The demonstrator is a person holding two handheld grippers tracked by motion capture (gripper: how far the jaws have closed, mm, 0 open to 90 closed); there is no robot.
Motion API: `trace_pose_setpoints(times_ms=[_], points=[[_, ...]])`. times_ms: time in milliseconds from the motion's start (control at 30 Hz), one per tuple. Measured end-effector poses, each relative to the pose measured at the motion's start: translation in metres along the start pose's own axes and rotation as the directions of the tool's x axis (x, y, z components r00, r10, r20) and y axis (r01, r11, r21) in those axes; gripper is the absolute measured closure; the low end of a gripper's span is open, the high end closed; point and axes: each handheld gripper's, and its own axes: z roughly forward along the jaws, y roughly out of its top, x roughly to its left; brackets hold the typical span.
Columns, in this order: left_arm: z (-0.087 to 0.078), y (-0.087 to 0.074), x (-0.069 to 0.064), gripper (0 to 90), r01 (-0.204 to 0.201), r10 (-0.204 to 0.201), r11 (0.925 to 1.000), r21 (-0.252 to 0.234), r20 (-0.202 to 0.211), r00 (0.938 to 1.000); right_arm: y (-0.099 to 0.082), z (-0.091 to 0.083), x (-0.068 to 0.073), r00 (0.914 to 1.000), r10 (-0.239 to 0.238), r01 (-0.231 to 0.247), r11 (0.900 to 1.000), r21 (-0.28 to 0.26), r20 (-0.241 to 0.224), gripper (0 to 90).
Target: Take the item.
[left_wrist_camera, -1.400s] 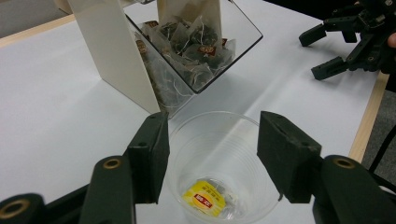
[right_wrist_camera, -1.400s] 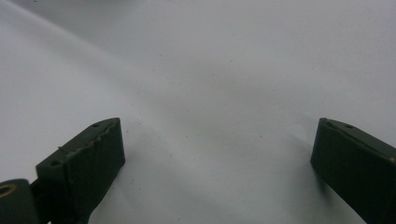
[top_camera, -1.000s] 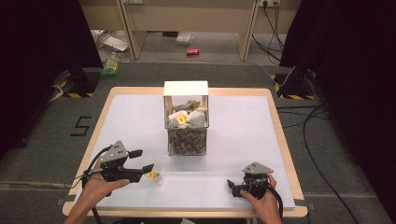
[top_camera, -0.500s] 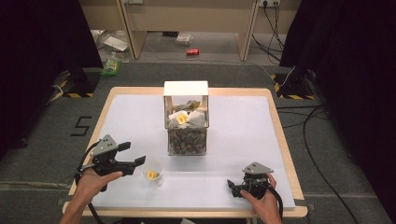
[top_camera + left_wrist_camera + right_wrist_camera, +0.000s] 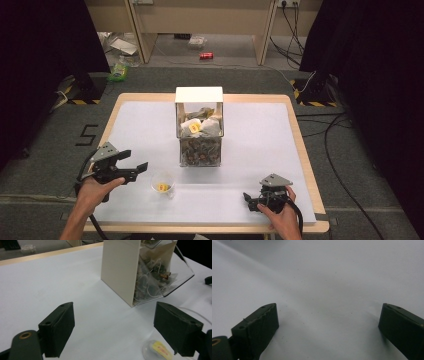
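No brand or writing can be read anywhere: the yellow tag [image 5: 160, 350] inside the small clear cup [image 5: 163, 184] carries reddish marks too blurred to make out, and the yellow tag [image 5: 194, 128] on a sachet in the box [image 5: 199, 125] is just as illegible in the high view. The left tool [image 5: 136, 167] is held above the near-left part of the white counter [image 5: 260, 140] by the person's left hand [image 5: 95, 187], its jaws wide apart with nothing between them. The cup stands just beyond and to the right of that tool's tips; in the left gripper view it sits low beside the right-hand jaw, apart from it, partly cut off by the frame edge. Farther ahead of the left tool [image 5: 115, 322] and somewhat to its right stands the box [image 5: 140, 272], with an opaque cream side wall and clear front panels showing a heap of tea sachets [image 5: 150, 282] with strings. In the high view the box has a white top and sits mid-counter, well apart from both tools. The right tool [image 5: 250, 200] rests low at the near-right part of the counter in the right hand [image 5: 282, 217], pointing toward the left tool's side. In the right gripper view the right tool [image 5: 328, 322] has its jaws spread wide, with bare white counter [image 5: 324, 290] between and ahead of them, sprinkled with tiny dark specks. The cup lies well off from this tool, beyond its tips. On the floor past the counter lies a red can [image 5: 206, 55], its label unreadable.
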Motion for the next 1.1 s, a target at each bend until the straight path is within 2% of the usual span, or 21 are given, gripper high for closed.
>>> trace_pose_setpoints(times_ms=[467,1100], points=[[0.015,-0.024,0.017,16.6,0.043,-0.041,0.9982,0.042,-0.044,0.9982,0.000,0.000,0.001,1.0000,0.008,-0.008,1.0000,0.003,0.000,3.6],[0.025,-0.044,0.025,16.7,0.069,-0.065,0.9947,0.076,-0.061,0.9960,0.000,-0.001,0.001,1.0000,0.007,-0.007,1.0000,0.004,0.000,3.5]])
